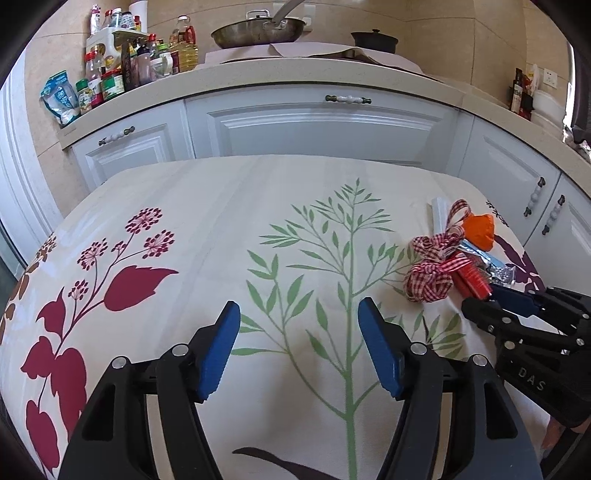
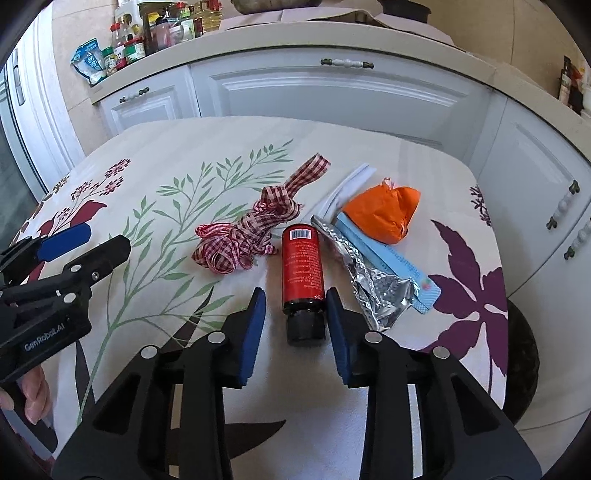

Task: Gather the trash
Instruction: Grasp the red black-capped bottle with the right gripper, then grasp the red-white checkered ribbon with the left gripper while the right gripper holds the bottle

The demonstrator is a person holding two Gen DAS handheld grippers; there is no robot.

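Note:
A pile of trash lies on the floral tablecloth [image 2: 184, 166]: a red bottle [image 2: 301, 266] with a black cap lying flat, a red checked ribbon [image 2: 251, 229], a crumpled orange wrapper [image 2: 384, 212], a silver foil wrapper [image 2: 373, 280], a light blue strip [image 2: 388, 258] and a white strip [image 2: 354, 184]. My right gripper [image 2: 295, 314] is open, its jaws either side of the bottle's capped end, not closed on it. My left gripper [image 1: 295, 332] is open and empty over bare cloth, left of the pile. The ribbon [image 1: 432, 266] and orange wrapper [image 1: 480, 230] show at the right in the left wrist view.
White kitchen cabinets [image 1: 314, 125] and a counter with bottles and jars [image 1: 110, 74], a pan [image 1: 258, 31] and a dark pot [image 1: 375, 38] stand behind the table. A dark round object [image 2: 522, 354] sits on the floor beyond the table's right edge.

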